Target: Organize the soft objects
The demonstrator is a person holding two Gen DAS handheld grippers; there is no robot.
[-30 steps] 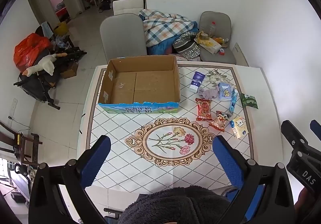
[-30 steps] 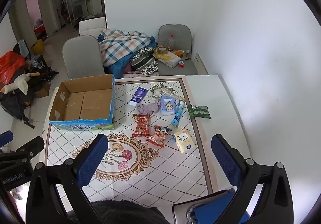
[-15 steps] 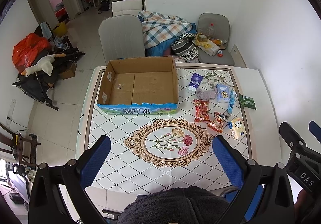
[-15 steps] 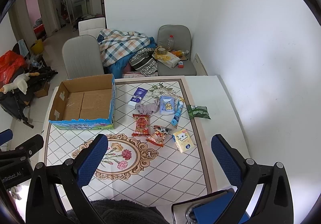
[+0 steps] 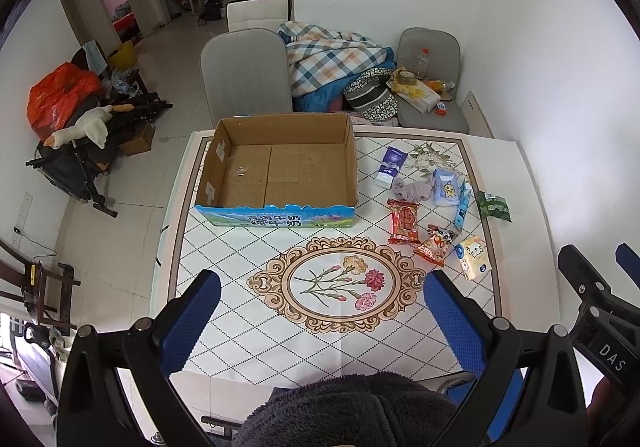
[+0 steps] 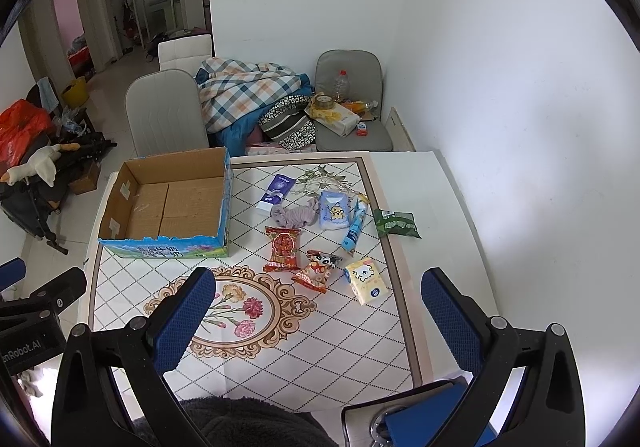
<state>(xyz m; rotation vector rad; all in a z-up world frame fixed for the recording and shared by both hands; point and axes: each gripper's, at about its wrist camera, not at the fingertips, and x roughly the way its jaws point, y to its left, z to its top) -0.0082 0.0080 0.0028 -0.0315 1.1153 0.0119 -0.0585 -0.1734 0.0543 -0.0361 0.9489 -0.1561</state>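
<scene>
Since the earlier frame both views have shifted slightly and the table contents sit marginally lower in view. The left gripper (image 5: 320,311) hovers above the table (image 5: 224,271) with jaws wide apart and empty, the cardboard box (image 5: 276,167) open at left. The right gripper (image 6: 318,311) is likewise fully spread and empty, facing the grey cloth (image 6: 294,215) and packets (image 6: 284,249) right of the box.

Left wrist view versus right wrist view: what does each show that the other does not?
Only the left wrist view shows wooden furniture on the floor at far left and the right gripper at its right edge. Only the right wrist view shows the blue chair seat below the table's near edge and the left gripper at its left edge. Both show the cardboard box with nothing in it, the small packets and the grey cloth on the patterned table, and both grippers open, holding nothing.
</scene>
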